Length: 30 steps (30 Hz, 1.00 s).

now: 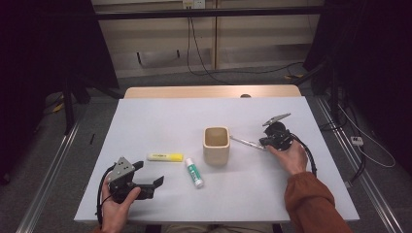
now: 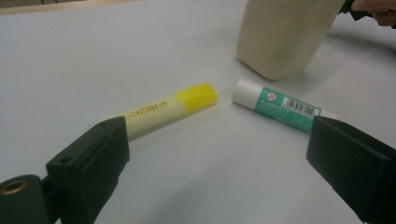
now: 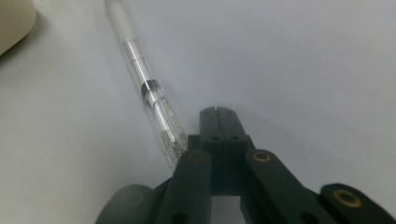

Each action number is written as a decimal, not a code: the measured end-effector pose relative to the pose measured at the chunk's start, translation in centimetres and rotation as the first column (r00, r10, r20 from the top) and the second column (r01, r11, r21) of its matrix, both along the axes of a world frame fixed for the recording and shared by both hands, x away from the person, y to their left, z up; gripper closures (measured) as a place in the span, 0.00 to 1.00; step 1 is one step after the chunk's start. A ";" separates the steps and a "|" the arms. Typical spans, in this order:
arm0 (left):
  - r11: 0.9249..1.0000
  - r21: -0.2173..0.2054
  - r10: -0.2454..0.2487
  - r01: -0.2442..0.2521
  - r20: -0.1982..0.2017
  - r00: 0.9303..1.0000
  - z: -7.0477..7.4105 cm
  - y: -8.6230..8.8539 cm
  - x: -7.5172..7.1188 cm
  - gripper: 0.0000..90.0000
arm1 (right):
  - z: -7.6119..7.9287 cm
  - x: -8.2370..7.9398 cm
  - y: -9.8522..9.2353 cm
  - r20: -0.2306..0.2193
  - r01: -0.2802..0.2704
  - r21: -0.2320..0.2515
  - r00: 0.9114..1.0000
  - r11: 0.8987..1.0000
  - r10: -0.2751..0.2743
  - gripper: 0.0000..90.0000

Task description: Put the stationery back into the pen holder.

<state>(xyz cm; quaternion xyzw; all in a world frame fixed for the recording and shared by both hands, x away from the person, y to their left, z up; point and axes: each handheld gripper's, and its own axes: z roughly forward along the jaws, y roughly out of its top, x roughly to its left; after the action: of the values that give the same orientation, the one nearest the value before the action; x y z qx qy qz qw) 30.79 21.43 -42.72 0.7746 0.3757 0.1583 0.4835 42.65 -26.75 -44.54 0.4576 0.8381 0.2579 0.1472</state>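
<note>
A clear pen (image 1: 247,142) lies on the white table (image 1: 160,124) just right of a beige square cup (image 1: 216,144). My right gripper (image 1: 265,142) rests at the pen's right end. Up close, its jaws (image 3: 217,114) are shut against each other, and the pen (image 3: 144,79) lies beside them on the left, not between them. A yellow highlighter (image 1: 165,157) and a green-and-white glue stick (image 1: 194,173) lie left of the cup. My left gripper (image 1: 156,182) sits near the front left edge. Its jaws (image 2: 217,140) are open and empty, facing the highlighter (image 2: 168,109) and the glue stick (image 2: 275,105).
The cup (image 2: 285,32) stands behind the glue stick, and its corner (image 3: 14,18) reaches past the pen's far end. A wooden strip (image 1: 211,91) borders the table's far edge. Cables trail on the floor beyond.
</note>
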 end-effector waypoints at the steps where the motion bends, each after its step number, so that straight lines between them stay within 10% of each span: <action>1: 1.000 0.000 0.001 -0.001 0.000 1.000 0.0 0.0 0.0 0.06 | 0.0 0.0 0.0 0.000 -0.001 -0.001 1.000 1.000 0.001 1.00; 30: 1.000 0.000 0.000 0.000 -0.001 1.000 0.0 0.0 0.0 0.06 | 0.4 -2.5 1.2 -0.043 -0.031 -0.013 0.999 0.999 0.031 1.00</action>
<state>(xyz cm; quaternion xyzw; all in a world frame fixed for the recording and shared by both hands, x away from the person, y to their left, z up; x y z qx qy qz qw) 30.79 21.45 -42.71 0.7747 0.3761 0.1579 0.4833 40.17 -25.59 -44.10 0.4489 0.8498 0.2445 0.1284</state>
